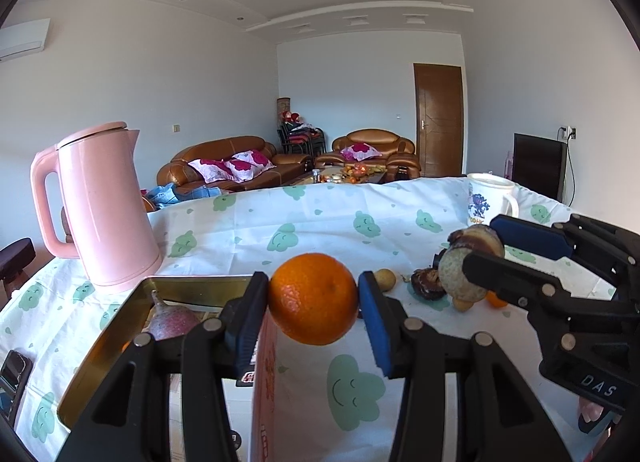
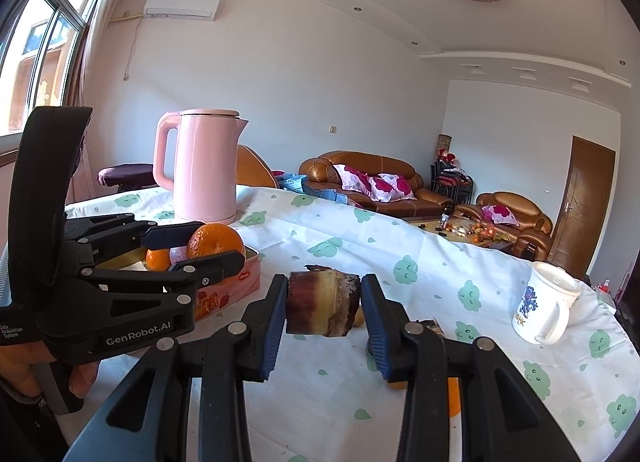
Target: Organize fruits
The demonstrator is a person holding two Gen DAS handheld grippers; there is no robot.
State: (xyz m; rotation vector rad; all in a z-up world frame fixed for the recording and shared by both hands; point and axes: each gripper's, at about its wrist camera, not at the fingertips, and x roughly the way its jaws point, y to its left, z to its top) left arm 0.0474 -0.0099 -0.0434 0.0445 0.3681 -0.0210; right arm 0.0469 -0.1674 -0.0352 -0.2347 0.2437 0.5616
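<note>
The left hand-held gripper [image 1: 314,298] pinches a bright, dimpled orange [image 1: 314,298] in the air beside the gold-lined tin [image 1: 120,326]; its round skin could slide out and roll across the tabletop [image 1: 280,218]. The right hand-held gripper [image 2: 324,302] clamps a brown, blackened stubby chunk [image 2: 322,302], possibly a spoiled fruit that may crumble. Beyond, small fruits [image 1: 386,278] lie loose.

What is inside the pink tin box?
In the tin box lies a pinkish fruit; the right wrist view shows a small orange there too. The left gripper, holding an orange, hides the rest.
</note>
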